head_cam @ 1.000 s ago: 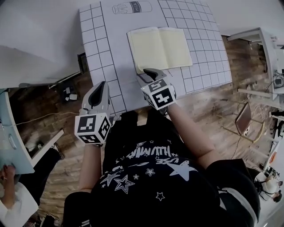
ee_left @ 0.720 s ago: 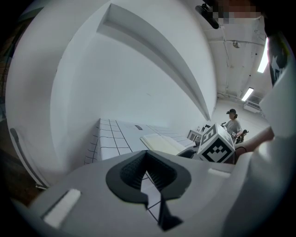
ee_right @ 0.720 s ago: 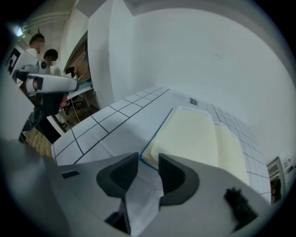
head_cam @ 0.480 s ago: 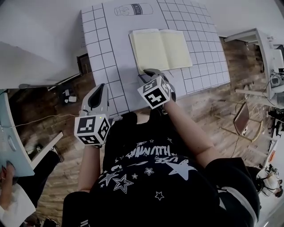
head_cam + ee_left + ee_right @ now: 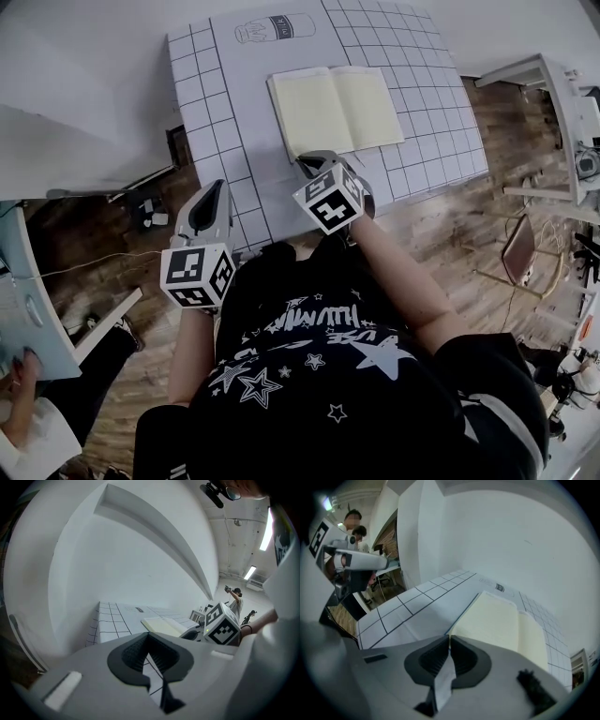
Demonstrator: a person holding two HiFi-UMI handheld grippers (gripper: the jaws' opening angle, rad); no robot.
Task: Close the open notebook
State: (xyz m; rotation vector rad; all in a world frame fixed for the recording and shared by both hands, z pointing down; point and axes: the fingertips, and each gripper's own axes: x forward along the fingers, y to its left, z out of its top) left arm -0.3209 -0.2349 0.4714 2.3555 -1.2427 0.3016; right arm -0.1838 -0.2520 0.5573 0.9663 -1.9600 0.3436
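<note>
My right gripper (image 5: 449, 639) just snapped shut on the near left corner of the notebook (image 5: 333, 108); I'll lift slowly and swing it right.

Notebook (image 5: 336, 111) lies open and flat, pages up, on the gridded mat (image 5: 217, 131). Cream pages, blank, blue cover edge showing along the left side. Slightly skewed to the grid.

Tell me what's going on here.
A person works with tongs in each hand at a gridded table. The notebook lies open. The right tongs have just closed on its near left corner, apparently pinching it. The left tongs hang shut and empty by the table's near edge.
</note>
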